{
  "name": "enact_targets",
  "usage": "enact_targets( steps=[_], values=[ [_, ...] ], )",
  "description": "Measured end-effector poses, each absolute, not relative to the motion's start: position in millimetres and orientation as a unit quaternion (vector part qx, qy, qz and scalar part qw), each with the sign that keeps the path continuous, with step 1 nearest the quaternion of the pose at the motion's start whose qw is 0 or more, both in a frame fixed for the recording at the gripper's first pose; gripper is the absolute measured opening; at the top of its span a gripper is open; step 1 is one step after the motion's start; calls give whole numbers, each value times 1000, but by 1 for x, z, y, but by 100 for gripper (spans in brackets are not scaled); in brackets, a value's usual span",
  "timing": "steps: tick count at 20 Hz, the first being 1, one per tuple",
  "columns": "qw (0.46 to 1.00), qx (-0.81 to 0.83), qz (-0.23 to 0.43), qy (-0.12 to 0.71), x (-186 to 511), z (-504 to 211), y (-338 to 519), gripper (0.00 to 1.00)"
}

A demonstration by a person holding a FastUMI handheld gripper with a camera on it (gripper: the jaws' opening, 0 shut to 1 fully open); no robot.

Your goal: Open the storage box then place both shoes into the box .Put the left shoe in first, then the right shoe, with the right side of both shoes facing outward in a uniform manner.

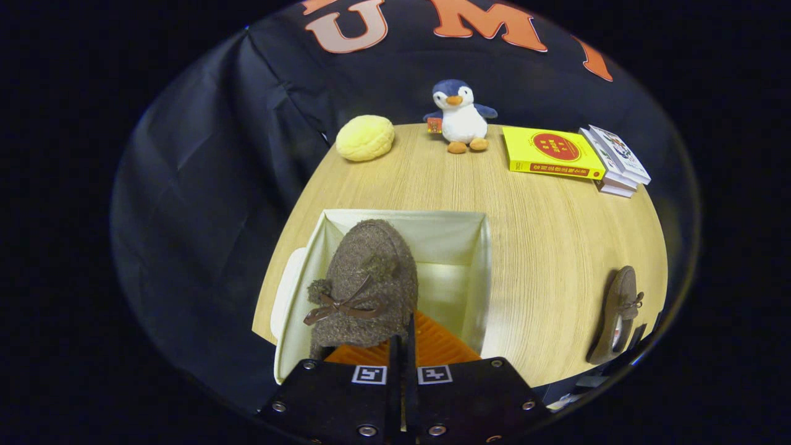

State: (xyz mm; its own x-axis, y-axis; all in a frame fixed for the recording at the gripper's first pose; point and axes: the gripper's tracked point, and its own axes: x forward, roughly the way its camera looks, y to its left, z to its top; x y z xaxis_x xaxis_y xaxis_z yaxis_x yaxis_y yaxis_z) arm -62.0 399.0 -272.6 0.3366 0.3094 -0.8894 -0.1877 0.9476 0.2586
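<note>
Open box (469, 259) on table (544, 247), gripper (403, 346) clamped on brown shoe (364, 278) inside its left half, right half free, second shoe (618, 312) right of box at table edge.

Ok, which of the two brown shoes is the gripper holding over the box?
The fuzzy shoe with the bow, pinched at its rear by the gripper above the open storage box. The other shoe lies on the table, far to the side.

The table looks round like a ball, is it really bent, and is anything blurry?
Gripper view: the fisheye lens bends the wooden table into a dome; it is most likely flat. The furry shoe held by the fingers over the open box looks sharp. The other shoe looks squeezed and curved. The box floor shines bright.
</note>
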Motion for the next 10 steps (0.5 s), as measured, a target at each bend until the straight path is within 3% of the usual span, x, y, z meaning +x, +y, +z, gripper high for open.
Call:
enact_targets(
  steps=[10],
  values=[
    [775,24,118,620,-74,-351,440,5]
  ],
)
